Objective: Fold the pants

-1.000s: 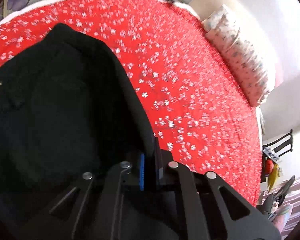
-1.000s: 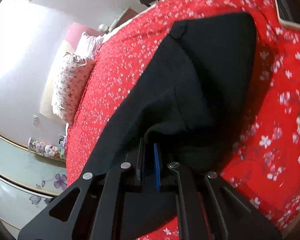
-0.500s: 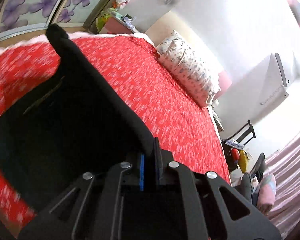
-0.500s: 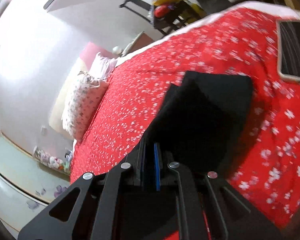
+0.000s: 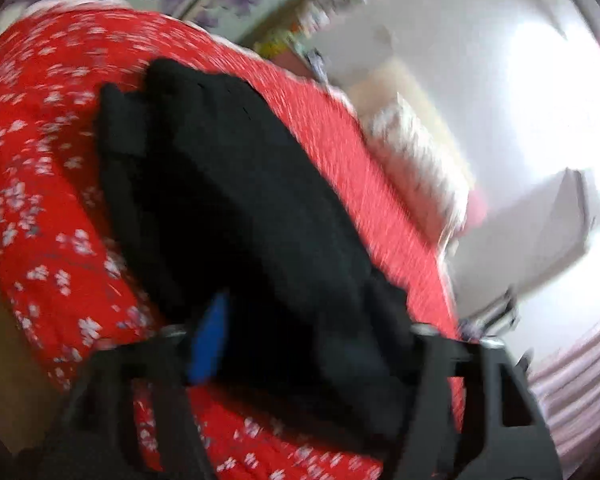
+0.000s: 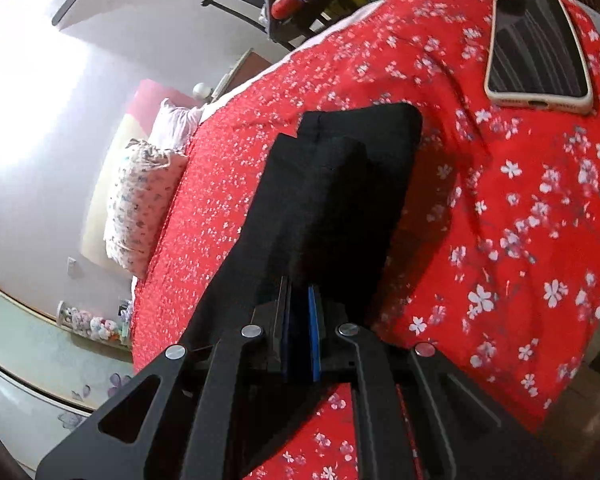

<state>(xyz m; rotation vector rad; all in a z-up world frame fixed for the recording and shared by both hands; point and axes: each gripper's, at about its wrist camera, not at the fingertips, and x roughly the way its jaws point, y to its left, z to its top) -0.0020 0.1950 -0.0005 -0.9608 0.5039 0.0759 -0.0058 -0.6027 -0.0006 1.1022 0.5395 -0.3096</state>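
Note:
The black pants (image 5: 236, 208) lie folded in layers on the red flowered bedspread (image 5: 32, 184). In the blurred left wrist view my left gripper (image 5: 300, 344) stands open, jaws wide apart, with the pants lying between them. In the right wrist view the pants (image 6: 340, 184) stretch away from my right gripper (image 6: 300, 320), which is shut on their near edge and holds it just above the bedspread (image 6: 520, 220).
A phone (image 6: 540, 44) lies on the bedspread at the far right corner near the bed edge. Flowered pillows (image 6: 140, 200) lie at the head of the bed. A dark chair with clutter (image 6: 292, 4) stands beyond the bed.
My left gripper has opened and let go of the pants, and its view has swung. The pants have dropped into a flatter fold on the bed. My right gripper stays shut on them.

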